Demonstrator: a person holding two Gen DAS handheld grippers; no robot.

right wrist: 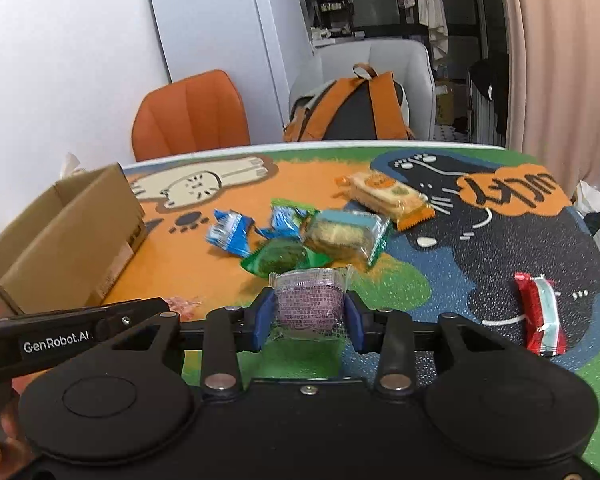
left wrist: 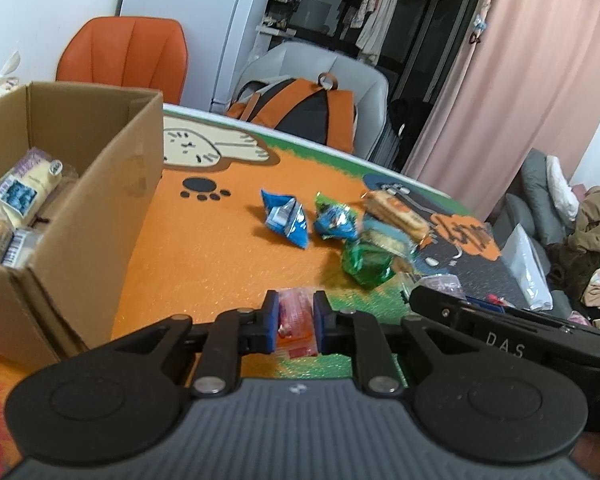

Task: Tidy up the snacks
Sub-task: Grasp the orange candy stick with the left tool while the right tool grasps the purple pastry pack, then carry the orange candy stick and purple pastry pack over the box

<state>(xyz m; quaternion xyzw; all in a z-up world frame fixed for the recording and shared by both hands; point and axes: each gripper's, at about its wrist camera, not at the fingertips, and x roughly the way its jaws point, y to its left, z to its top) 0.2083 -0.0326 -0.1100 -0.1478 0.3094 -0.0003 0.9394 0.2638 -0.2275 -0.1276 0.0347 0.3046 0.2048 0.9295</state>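
Observation:
My left gripper [left wrist: 296,326] is shut on a red-orange snack packet [left wrist: 294,322], low over the table, right of the open cardboard box [left wrist: 100,208]. The box holds several wrapped snacks [left wrist: 24,196]. My right gripper [right wrist: 308,316] is shut on a purple snack pack [right wrist: 308,304]. Ahead on the table lie two blue packets [right wrist: 230,232], a green packet [right wrist: 280,260], a clear-wrapped cake [right wrist: 346,236] and an orange-edged biscuit pack [right wrist: 388,196]. A red and white packet [right wrist: 540,312] lies to the right.
The table has a colourful cat-print mat [right wrist: 480,248]. An orange chair [right wrist: 192,116] and a grey chair with an orange backpack [right wrist: 356,108] stand behind it. The other gripper's body [left wrist: 512,332] sits close on my right.

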